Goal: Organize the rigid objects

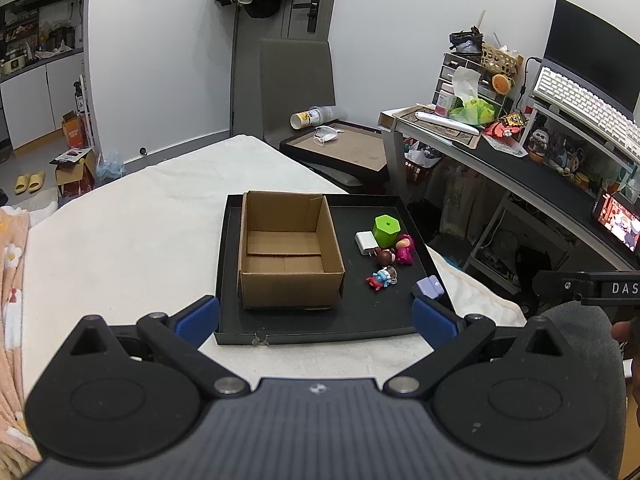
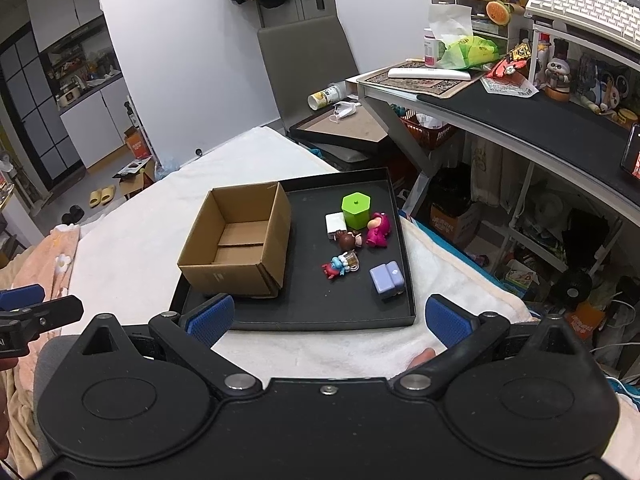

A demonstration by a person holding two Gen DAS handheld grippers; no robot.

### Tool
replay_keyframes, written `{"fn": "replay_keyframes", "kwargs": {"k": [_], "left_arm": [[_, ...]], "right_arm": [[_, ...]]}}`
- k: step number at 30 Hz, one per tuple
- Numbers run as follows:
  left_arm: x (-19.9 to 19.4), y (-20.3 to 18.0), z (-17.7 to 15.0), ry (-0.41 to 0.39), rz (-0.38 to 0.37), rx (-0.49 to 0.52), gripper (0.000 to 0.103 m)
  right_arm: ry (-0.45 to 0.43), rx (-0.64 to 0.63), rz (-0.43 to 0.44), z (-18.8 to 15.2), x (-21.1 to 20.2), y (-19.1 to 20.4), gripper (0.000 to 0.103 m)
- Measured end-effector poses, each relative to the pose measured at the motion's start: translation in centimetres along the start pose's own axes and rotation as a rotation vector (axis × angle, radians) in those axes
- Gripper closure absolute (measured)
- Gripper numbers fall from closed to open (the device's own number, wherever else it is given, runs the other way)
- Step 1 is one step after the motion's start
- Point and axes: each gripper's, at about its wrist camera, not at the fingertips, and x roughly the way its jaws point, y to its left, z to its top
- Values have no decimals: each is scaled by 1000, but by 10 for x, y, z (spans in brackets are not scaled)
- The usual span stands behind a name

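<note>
A shallow black tray [image 2: 280,320] lies on a bed covered with a white blanket [image 2: 132,240], and everything to be sorted sits inside it. An open cardboard box [image 2: 236,240], empty as far as its floor shows, fills the tray's left half. To its right the small things cluster: a green hexagonal container [image 2: 356,210] stands farthest back, with a white charger plug [image 2: 335,225] touching its left side and a pink bear figurine [image 2: 377,230] lying just to its right. A brown-haired figurine [image 2: 349,240] lies between the plug and the bear, close against both. Nearer the camera, a small blue-and-red figurine [image 2: 339,266] lies apart from that group, and a lavender boxy object [image 2: 386,279] sits by the tray's right wall, near its front corner. The left tongs [image 1: 316,316] hang spread wide above the tray's near edge, holding nothing, their blue pads [image 1: 196,318] level with the tray's two front corners. The right tongs [image 2: 328,320] are likewise wide apart and empty, just short of the tray's near rim. Beyond the bed stand a grey chair [image 1: 296,80] and a cluttered desk [image 1: 520,172].
</note>
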Motion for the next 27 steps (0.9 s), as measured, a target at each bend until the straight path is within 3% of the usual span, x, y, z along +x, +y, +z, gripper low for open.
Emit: {"fn": "replay_keyframes", "kwargs": {"k": [27], "left_arm": [[-2, -1, 3, -2, 7, 19, 1]], "right_arm": [[5, -1, 1, -1, 1, 1, 0]]}}
